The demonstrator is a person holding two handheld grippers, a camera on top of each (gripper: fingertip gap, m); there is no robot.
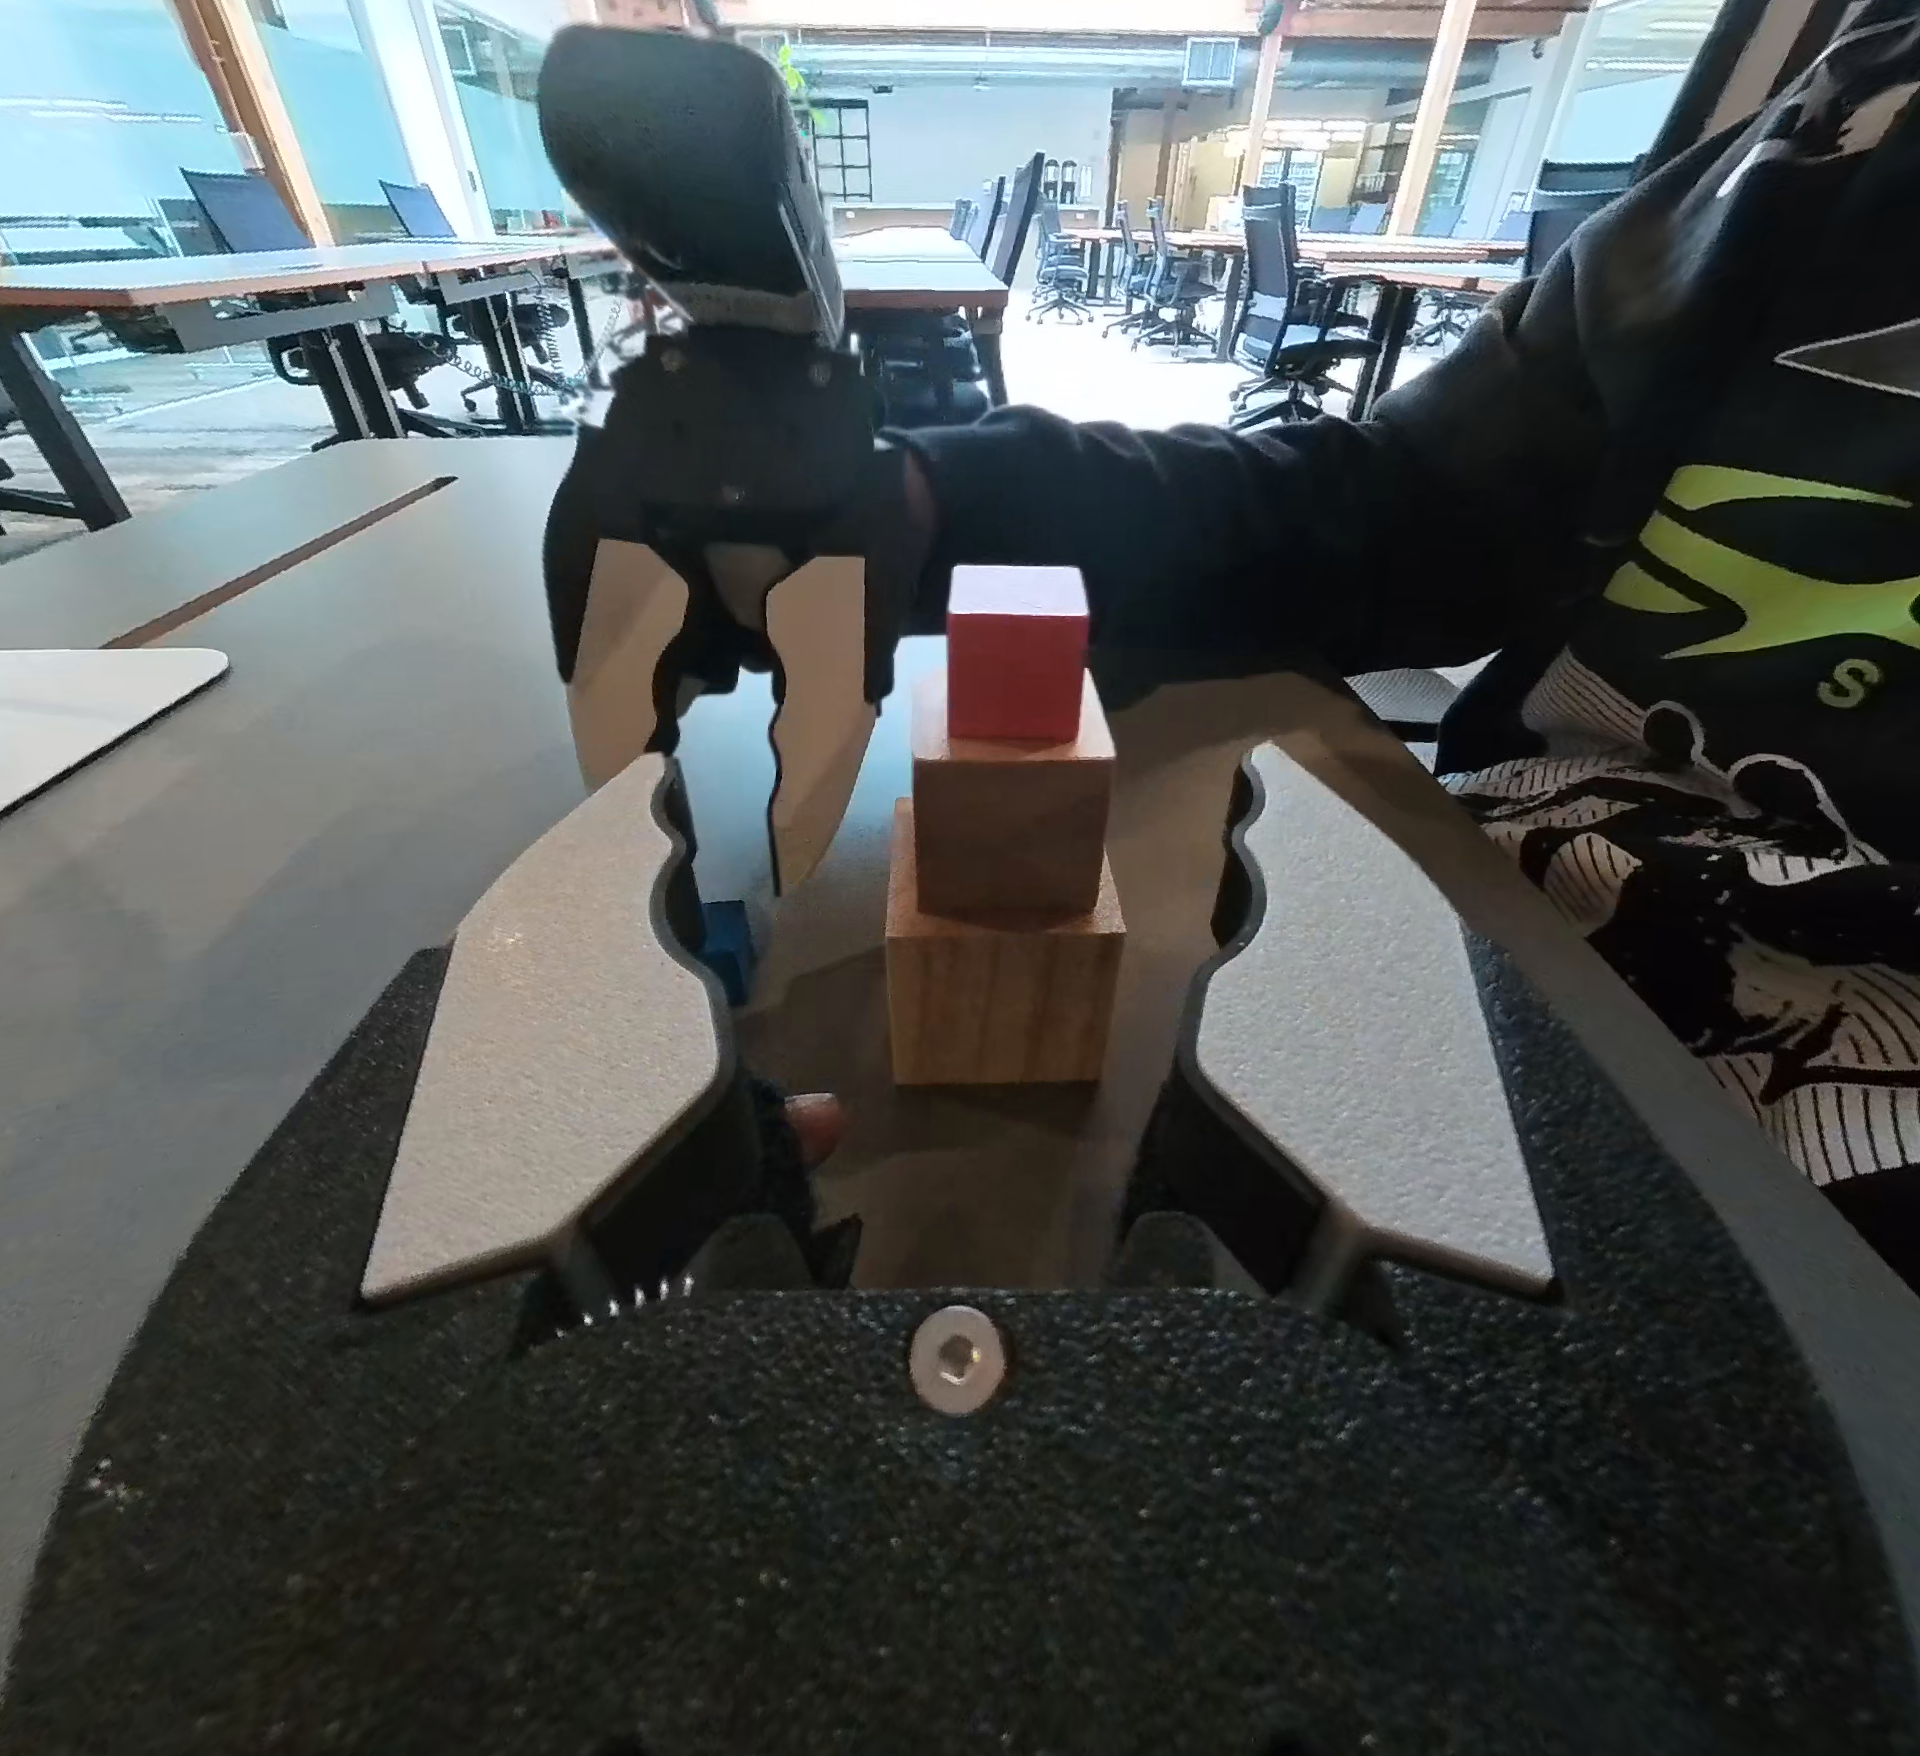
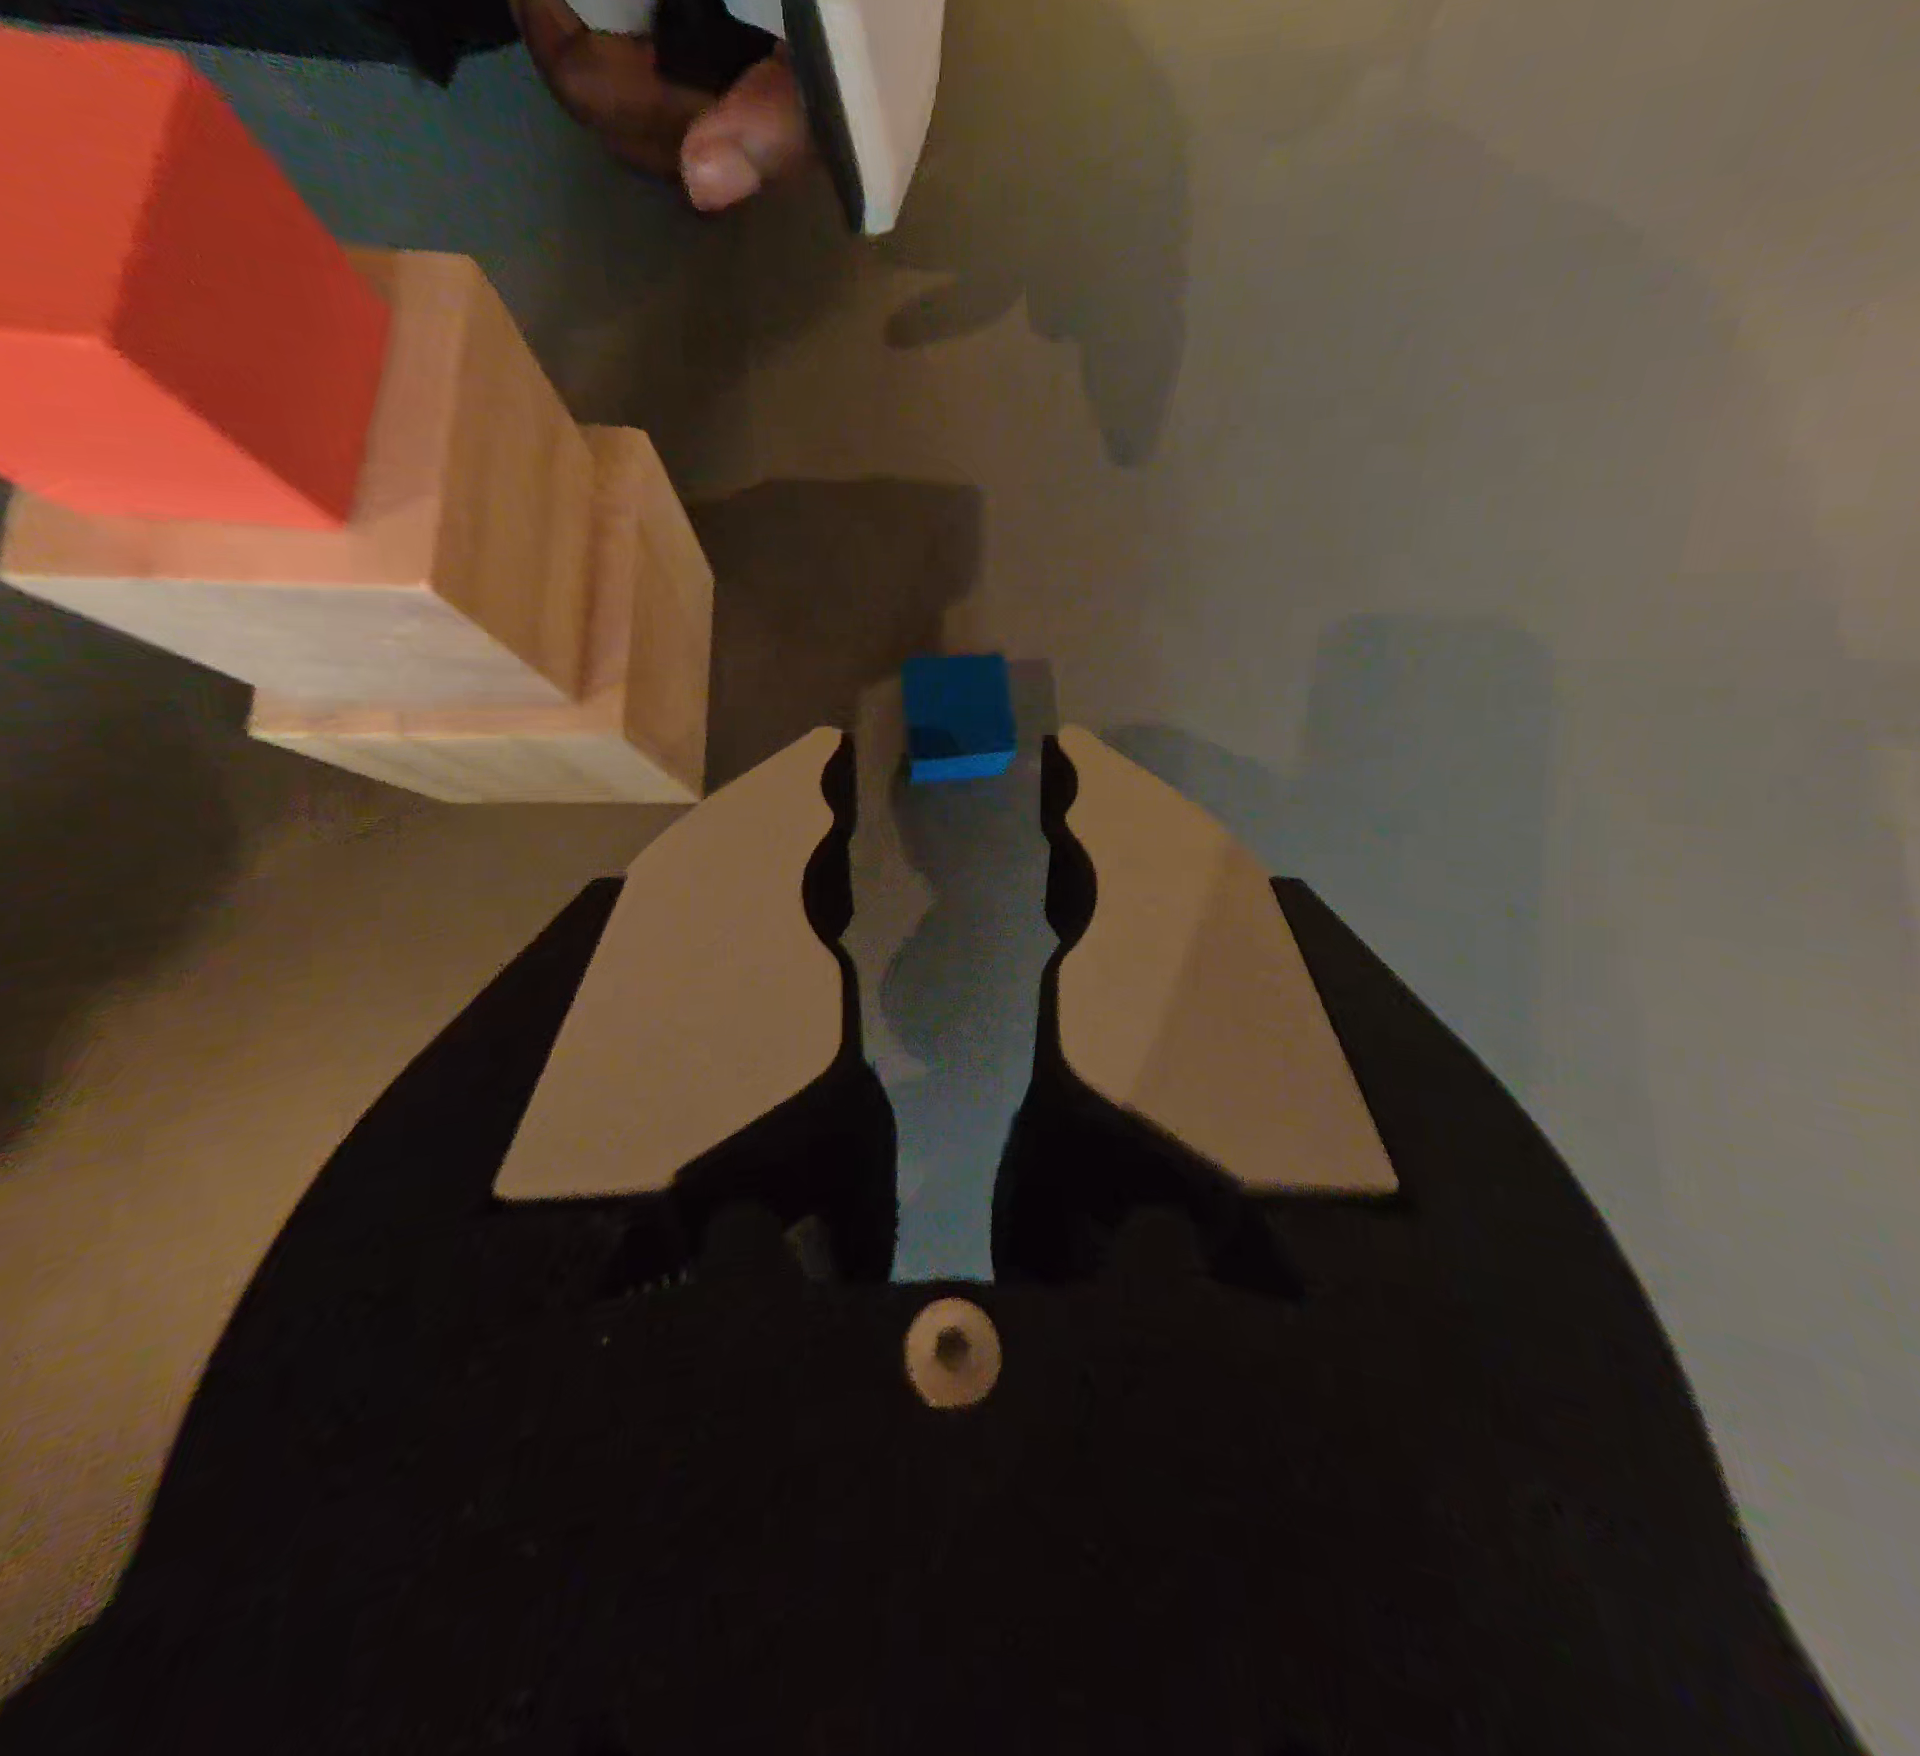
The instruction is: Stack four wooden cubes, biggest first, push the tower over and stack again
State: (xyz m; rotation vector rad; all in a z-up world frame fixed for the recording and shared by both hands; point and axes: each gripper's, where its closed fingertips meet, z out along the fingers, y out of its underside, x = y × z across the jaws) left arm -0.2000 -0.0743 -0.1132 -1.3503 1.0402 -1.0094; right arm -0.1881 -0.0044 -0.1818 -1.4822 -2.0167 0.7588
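**Three stacked, blue cube pending: knock risk**

The tower point(image 1: 1003, 875) is taken as landmark: pale base cube point(image 1: 1005, 1000), brown cube point(image 1: 1010, 828), red cube point(image 1: 1016, 652) on top. Left gripper point(image 1: 961, 885) is held wide open and empty, facing the tower. Right gripper point(image 2: 948, 750) is seen open, narrowly, above the blue cube point(image 2: 956, 717), just beside the tower's base. The tower could be clipped while lifting. The blue cube is half hidden in the left view; finger contact possibly absent, unclear.
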